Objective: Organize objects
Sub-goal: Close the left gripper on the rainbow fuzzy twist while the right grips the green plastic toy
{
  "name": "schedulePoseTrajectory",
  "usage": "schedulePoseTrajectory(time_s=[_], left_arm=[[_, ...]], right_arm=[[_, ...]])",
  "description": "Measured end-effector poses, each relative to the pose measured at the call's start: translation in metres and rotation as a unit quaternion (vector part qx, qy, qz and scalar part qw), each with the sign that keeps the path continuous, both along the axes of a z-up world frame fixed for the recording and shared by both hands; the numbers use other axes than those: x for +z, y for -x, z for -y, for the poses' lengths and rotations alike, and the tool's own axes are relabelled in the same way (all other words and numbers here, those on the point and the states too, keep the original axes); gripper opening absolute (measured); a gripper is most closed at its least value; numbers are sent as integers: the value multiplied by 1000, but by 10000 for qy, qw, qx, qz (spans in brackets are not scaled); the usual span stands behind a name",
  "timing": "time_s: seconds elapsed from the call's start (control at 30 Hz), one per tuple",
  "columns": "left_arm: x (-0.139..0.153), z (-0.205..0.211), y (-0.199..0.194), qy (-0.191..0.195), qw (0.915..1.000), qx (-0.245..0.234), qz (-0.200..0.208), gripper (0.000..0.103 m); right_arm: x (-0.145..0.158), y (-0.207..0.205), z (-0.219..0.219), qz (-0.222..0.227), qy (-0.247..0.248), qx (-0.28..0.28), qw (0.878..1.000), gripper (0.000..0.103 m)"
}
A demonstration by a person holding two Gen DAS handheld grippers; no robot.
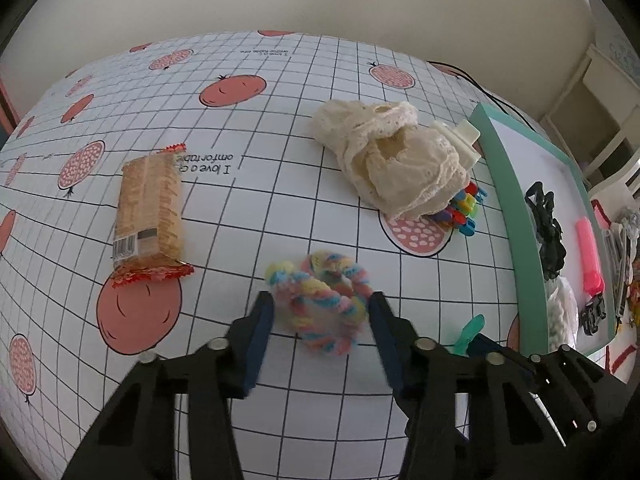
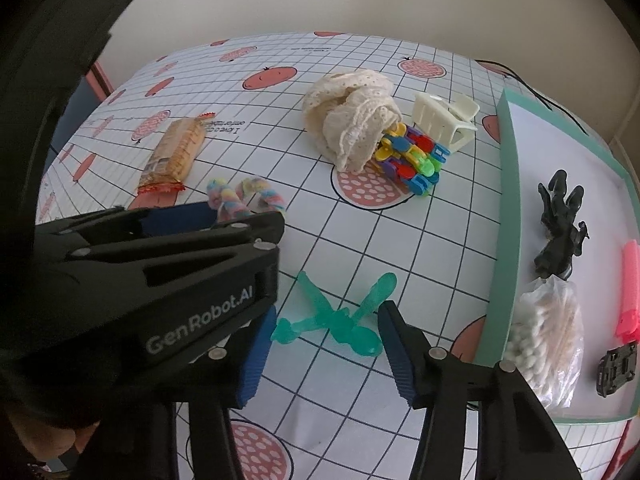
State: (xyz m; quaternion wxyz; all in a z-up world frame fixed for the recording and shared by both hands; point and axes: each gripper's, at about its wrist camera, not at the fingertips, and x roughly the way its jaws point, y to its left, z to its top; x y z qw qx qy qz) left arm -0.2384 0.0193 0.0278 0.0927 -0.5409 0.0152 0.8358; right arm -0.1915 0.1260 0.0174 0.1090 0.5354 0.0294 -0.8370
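A fluffy pastel hair tie [image 1: 322,300] lies on the grid tablecloth between the two fingers of my left gripper [image 1: 322,312], which stands open around it without squeezing. In the right wrist view the same hair tie [image 2: 244,198] shows beyond the left gripper's black body [image 2: 160,272]. My right gripper [image 2: 326,332] is open over a green translucent clip [image 2: 336,316] that lies flat on the cloth. A teal-rimmed white tray [image 2: 506,240] sits to the right and holds a black claw clip [image 2: 560,224], a bag of cotton swabs [image 2: 548,336], a pink marker [image 2: 630,292] and a black buckle [image 2: 616,366].
A biscuit pack [image 1: 150,210] lies at the left. A cream lace cloth [image 1: 396,164] partly covers coloured plastic clips [image 2: 412,160], with a cream claw clip [image 2: 444,120] beside them. A black cable [image 2: 532,88] runs behind the tray. A hand [image 2: 60,436] shows at lower left.
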Motion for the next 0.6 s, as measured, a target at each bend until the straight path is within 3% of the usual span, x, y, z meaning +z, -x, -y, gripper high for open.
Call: schedulePoseTrajectory(time_s=[0.23, 0.6], left_arm=[[0, 0, -1, -7, 10000, -22, -17, 36], [4, 3, 2, -43, 10000, 55, 9, 35]], right_arm=[[0, 0, 0, 1, -3, -3, 10000, 55], [1, 0, 0, 13, 48, -36, 10000, 54]])
